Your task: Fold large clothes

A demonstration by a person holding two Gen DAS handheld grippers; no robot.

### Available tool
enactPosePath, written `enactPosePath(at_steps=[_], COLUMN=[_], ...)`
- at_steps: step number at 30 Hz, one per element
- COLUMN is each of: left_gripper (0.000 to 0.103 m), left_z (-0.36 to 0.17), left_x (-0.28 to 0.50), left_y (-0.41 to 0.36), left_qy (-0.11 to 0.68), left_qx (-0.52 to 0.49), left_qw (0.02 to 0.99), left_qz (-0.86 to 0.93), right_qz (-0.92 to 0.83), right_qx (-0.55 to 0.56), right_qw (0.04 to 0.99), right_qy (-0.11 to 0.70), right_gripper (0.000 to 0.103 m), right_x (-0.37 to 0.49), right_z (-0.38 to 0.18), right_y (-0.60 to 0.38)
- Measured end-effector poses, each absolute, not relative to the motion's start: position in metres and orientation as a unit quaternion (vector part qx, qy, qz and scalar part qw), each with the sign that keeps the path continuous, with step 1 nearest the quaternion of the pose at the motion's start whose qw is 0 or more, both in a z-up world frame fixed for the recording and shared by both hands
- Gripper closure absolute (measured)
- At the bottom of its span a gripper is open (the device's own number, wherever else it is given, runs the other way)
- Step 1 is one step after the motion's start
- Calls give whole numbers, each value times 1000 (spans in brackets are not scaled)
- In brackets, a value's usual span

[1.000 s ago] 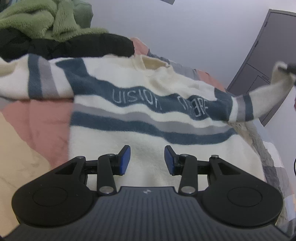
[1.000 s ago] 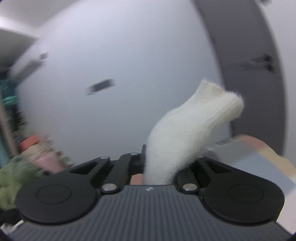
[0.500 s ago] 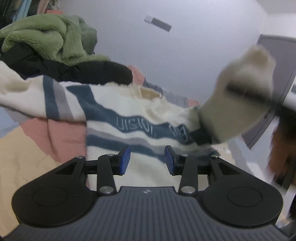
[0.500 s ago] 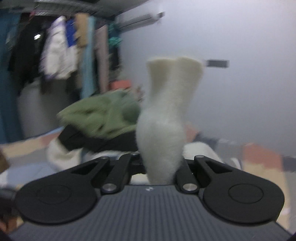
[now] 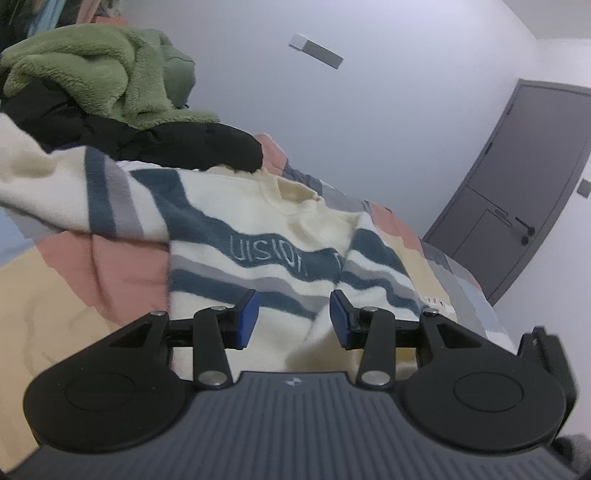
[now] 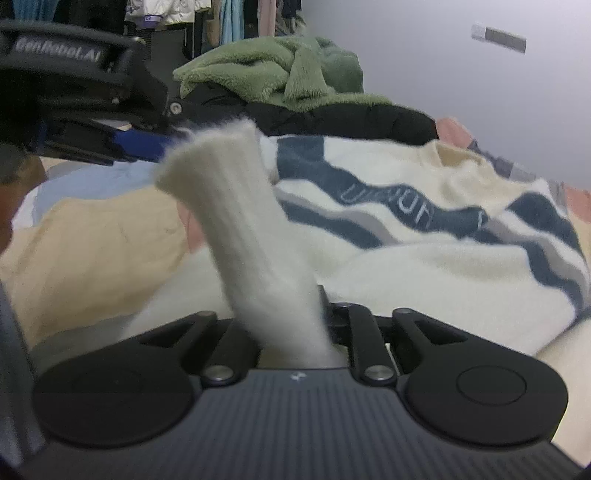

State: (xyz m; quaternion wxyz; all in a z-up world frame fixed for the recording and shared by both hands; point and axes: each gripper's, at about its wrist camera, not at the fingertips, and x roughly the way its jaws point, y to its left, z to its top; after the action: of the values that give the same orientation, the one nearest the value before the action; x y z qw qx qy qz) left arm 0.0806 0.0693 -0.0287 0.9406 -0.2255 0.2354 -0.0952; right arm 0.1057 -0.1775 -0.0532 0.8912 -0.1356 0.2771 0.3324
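The right tongs are clamped on the ribbed cream cuff of the sweater's sleeve, which stands up out of the jaws and leans to the left; the pads themselves are hidden by the wool. The left tongs are wide apart and hold nothing, their blue pads hovering low over the lower body of the sweater. In the right wrist view the left tongs also show at the upper left, blurred, just beside the cuff's tip.

The sweater is cream with dark blue and grey stripes and pale lettering across the chest. It lies flat on the bed, collar away from the tongs. One sleeve stretches out to the left across the bedcover, a patchwork of peach, pink and pale blue. On the other side the striped shoulder is folded inward over the chest.

Beyond the collar lies a black garment, with a green fleece heaped on top. A grey door stands in the pale wall at right, and clothes hang on a rail in the background.
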Motion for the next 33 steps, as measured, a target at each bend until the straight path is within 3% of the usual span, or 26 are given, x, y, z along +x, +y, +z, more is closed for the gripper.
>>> enactPosePath(at_steps=[2, 4, 13, 21, 26, 33], left_gripper=[55, 55, 55, 55, 55, 55], left_z=[-31, -33, -39, -64, -85, -95], left_x=[82, 83, 94, 116, 131, 135], left_y=[67, 67, 56, 23, 3, 0], left_qy=[239, 243, 270, 326, 369, 375], left_qx=[-226, -231, -222, -177, -143, -142], left_qw=[939, 936, 930, 919, 909, 908], left_qz=[-99, -103, -117, -136, -133, -121], right_qz=[349, 369, 402, 320, 242, 195], right_qx=[-123, -127, -58, 34, 45, 33], right_qw=[882, 878, 875, 908, 921, 916], right_qy=[291, 276, 263, 266, 303, 349], right_gripper=[59, 27, 26, 28, 47, 50], right_x=[97, 85, 72, 121, 169, 197], right_z=[-55, -51, -22, -30, -61, -99], right_y=[-184, -187, -228, -246, -247, -248])
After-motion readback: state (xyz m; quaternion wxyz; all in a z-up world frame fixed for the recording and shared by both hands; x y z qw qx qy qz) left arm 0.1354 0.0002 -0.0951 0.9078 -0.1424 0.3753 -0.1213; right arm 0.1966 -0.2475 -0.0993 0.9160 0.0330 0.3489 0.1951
